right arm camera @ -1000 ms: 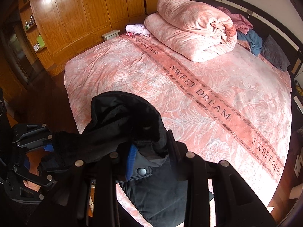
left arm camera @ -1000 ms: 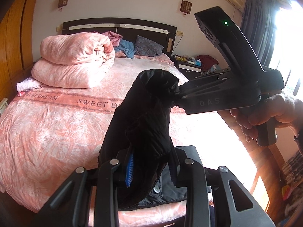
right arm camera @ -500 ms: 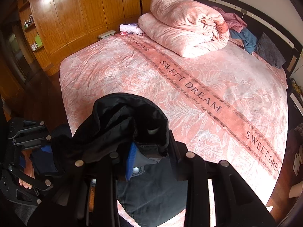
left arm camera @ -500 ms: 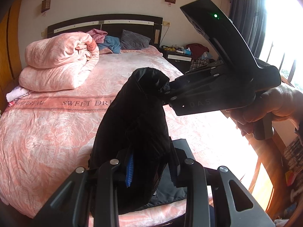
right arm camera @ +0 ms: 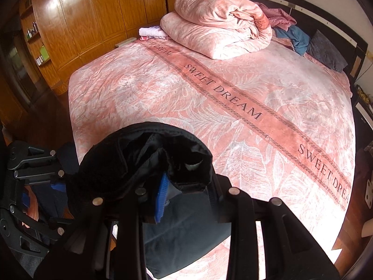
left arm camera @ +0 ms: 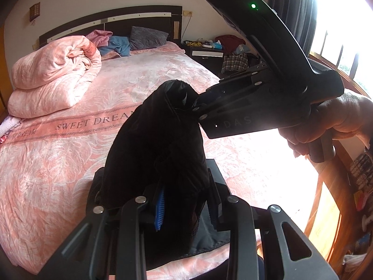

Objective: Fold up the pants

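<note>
A: Where are the pants?

B: Black pants point(left arm camera: 160, 144), bunched up, hanging in the air above the near edge of the bed point(left arm camera: 58, 163). I've got them in both tools. My left gripper point(left arm camera: 186, 210) is clamped on a thick wad of the fabric, jaws narrow, blue pad pressed right against the cloth.

A: And the right one?

B: Same. My right gripper point(right arm camera: 186, 198) is pinched on another bunch of the pants point(right arm camera: 149, 158), jaws narrow. In the left view its tips are buried in the top of the cloth, and my right hand point(left arm camera: 331, 121) is wrapped around the handle. In the right view the left tool sits just beside, at the lower left.

A: Any part lying down?

B: Lower part of the pants drapes below the jaws onto the bed edge, greyer fabric showing there.

A: Rest of the bed?

B: Pink cover with a "SWEET DREAM" stripe point(right arm camera: 233, 102) across it. Rolled pink duvet point(right arm camera: 219, 23) up by the headboard point(left arm camera: 112, 23), well apart from the pants. Grey pillow point(left arm camera: 146, 37) and some blue cloth point(left arm camera: 119, 44) beside it. Wooden wardrobe point(right arm camera: 93, 11) past the far side.
</note>
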Motion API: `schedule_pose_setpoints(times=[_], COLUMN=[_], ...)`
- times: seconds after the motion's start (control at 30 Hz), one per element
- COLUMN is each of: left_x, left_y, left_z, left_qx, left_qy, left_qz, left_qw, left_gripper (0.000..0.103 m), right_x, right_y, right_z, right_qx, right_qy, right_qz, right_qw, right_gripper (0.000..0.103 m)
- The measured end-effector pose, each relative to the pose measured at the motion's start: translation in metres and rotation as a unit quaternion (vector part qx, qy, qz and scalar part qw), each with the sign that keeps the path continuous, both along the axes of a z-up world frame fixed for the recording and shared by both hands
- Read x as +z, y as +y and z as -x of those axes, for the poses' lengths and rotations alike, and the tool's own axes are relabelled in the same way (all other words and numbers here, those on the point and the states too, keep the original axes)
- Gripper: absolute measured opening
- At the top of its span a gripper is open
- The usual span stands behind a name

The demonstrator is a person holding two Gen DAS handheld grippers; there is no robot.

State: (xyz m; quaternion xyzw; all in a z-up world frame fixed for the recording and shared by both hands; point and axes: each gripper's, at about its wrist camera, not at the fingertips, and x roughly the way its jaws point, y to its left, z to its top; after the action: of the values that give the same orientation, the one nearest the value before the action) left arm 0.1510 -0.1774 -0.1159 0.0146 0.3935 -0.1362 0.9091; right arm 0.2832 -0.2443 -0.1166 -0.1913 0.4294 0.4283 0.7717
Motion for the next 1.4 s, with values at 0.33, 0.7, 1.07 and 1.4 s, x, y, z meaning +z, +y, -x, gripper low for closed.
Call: schedule_pose_setpoints(times=[0.33,0.7,1.07,1.4], left_x=[-0.029,-0.066,-0.111,-0.137], left_y=[-0.03,-0.058,-0.081,-0.097], left_z=[-0.013,-0.027,-0.04,-0.04], left_qx=[-0.021,-0.036,-0.043,-0.052], left_qy=[0.027,0.056,0.093,0.1], left_qz=[-0.016,-0.031,-0.037,-0.068], left_qw=[0.9993,0.9973,0.9941,0.9913], left_gripper=[0.03,0.03,0.03,0.03], right_x=[-0.036,-0.073,-0.119,-0.146], right_y=[-0.03,-0.054,-0.081,-0.098], right_z=[-0.013,-0.026,-0.036,-0.038], right_qx=[0.001,0.014,0.008,-0.007], right_qy=[0.014,0.026,0.056,0.071], right_qz=[0.0,0.008,0.002,-0.014], right_qw=[1.0,1.0,0.998,0.997], right_gripper=[0.03,0.03,0.031,0.034])
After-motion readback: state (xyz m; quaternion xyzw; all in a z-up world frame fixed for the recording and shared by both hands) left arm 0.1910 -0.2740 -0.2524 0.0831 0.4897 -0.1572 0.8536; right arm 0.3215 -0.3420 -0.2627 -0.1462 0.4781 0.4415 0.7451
